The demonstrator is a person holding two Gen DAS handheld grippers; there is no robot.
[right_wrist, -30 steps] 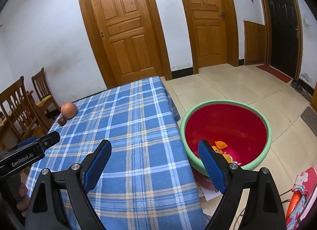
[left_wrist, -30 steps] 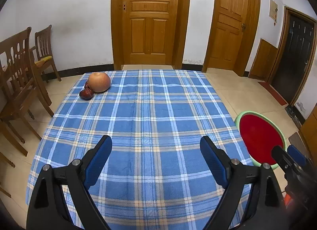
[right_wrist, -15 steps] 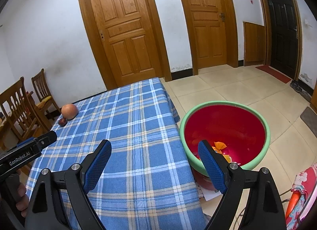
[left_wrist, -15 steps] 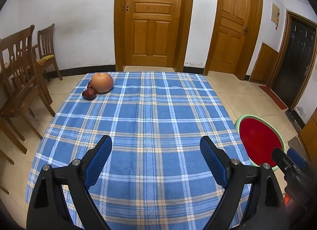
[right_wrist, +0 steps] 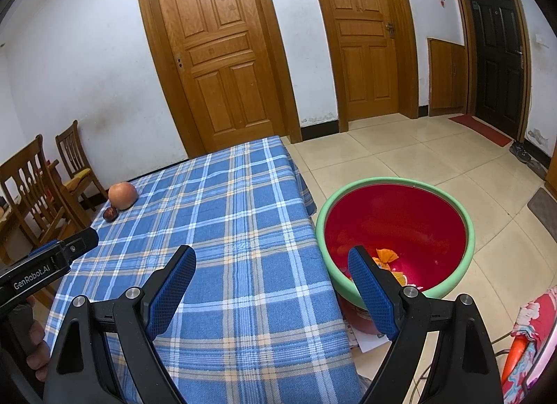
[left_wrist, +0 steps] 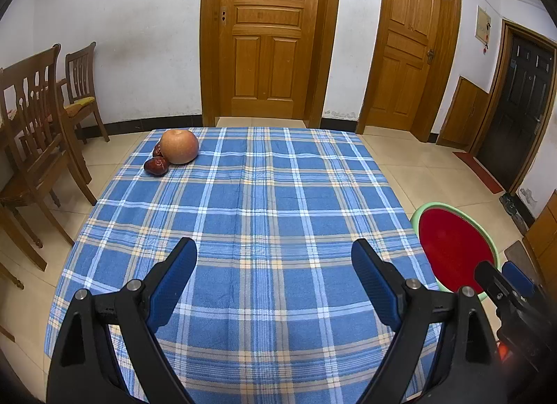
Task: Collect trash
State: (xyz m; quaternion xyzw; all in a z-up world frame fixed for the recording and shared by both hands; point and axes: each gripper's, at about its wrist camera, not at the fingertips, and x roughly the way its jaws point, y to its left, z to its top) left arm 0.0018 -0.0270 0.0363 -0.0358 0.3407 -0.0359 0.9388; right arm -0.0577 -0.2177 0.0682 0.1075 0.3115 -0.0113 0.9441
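L gripper (left_wrist: 274, 261) level over tablecloth (left_wrist: 257, 202), jaws wide, R gripper (right_wrist: 271, 264) same, both w/o load

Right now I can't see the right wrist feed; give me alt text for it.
The open right gripper hangs over the near edge of a blue plaid tablecloth, holding nothing. Beside the table on the floor stands a red basin with a green rim, orange scraps inside. At the table's far left corner sit an apple and a dark red fruit.

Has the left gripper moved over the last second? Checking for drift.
Yes. The left gripper has pulled back from the apple, which now sits farther from its fingertips.
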